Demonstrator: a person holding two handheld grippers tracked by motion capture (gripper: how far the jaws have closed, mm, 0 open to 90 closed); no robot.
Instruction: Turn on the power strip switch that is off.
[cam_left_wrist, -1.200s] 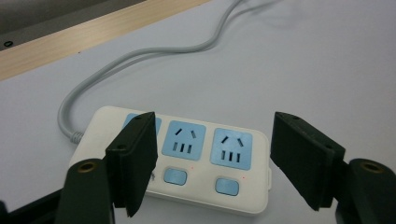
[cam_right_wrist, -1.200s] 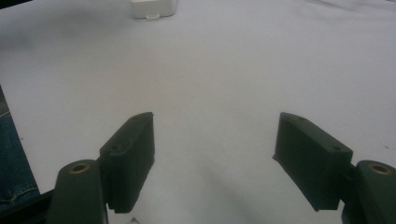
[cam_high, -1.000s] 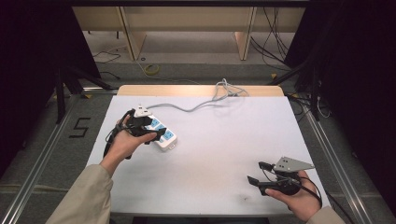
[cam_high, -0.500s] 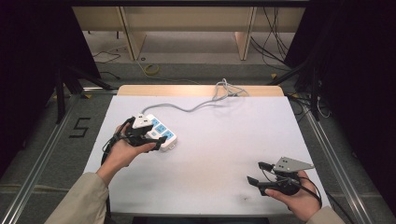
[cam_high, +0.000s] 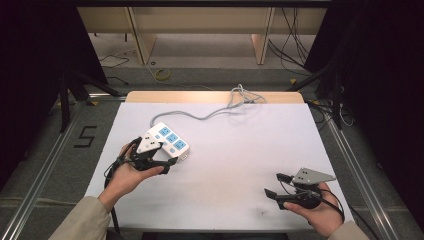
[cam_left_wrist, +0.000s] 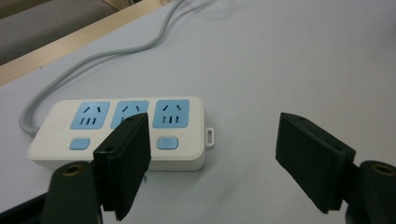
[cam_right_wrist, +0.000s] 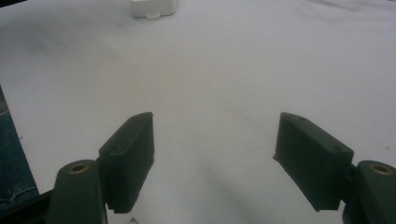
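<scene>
White table (cam_high: 225, 150), power strip (cam_left_wrist: 116, 133) beyond left fingers (cam_left_wrist: 126, 158)

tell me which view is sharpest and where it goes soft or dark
Left gripper view is sharpest: the power strip and its blue sockets read crisply, with a soft shadow under its near edge. Right gripper view is dimmer and greyer, the strip's end small at the top. High view is evenly lit on the table, black at both sides.

White power strip (cam_left_wrist: 116, 135) with light-blue sockets and buttons, grey cord (cam_high: 210, 114), white table (cam_high: 240, 165).
</scene>
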